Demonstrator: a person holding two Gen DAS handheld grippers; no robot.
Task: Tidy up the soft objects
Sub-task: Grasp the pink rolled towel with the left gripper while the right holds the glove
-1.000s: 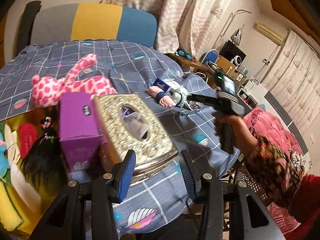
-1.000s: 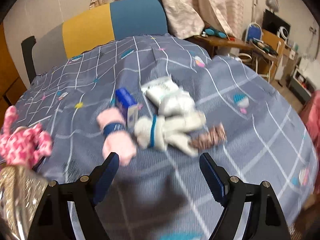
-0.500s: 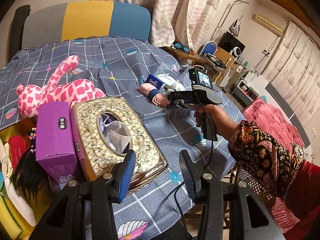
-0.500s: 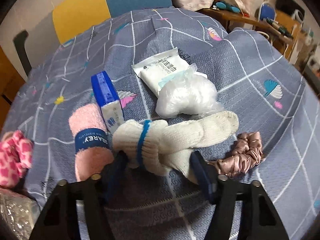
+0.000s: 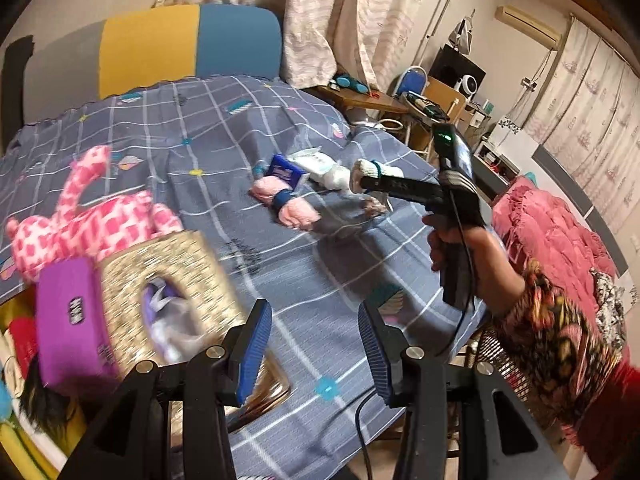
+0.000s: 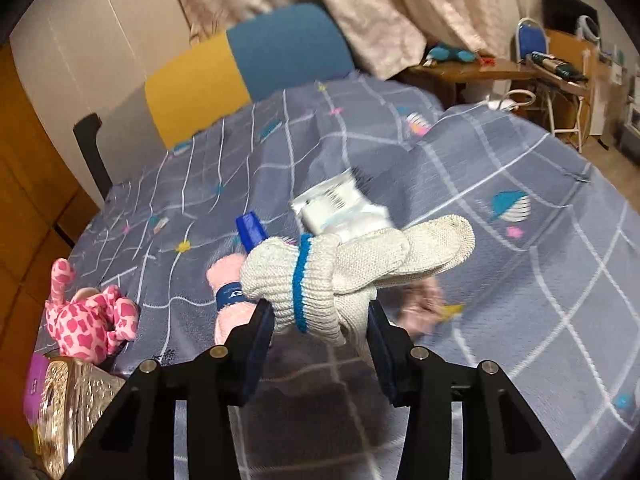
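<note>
My right gripper (image 6: 320, 320) is shut on white knit gloves with blue cuffs (image 6: 336, 268) and holds them above the bedspread; they also show at its tip in the left wrist view (image 5: 374, 170). My left gripper (image 5: 314, 344) is open and empty over the bed's near edge. A rolled pink towel (image 5: 290, 204), a blue tissue pack (image 5: 286, 170) and white plastic packets (image 5: 320, 164) lie mid-bed. A pink spotted plush (image 5: 88, 220) lies at the left. A pink scrunchie (image 6: 420, 304) lies below the gloves.
A gold tissue box (image 5: 176, 292) and a purple box (image 5: 72, 320) sit at the near left, beside a yellow bin (image 5: 16, 440) holding soft items. A colour-block headboard (image 5: 160, 48) is behind. A cluttered desk (image 5: 420, 104) and a pink quilt (image 5: 552, 240) stand to the right.
My right gripper closed on the white gloves and lifted them off the bed. My left gripper swung slightly right, staying open.
</note>
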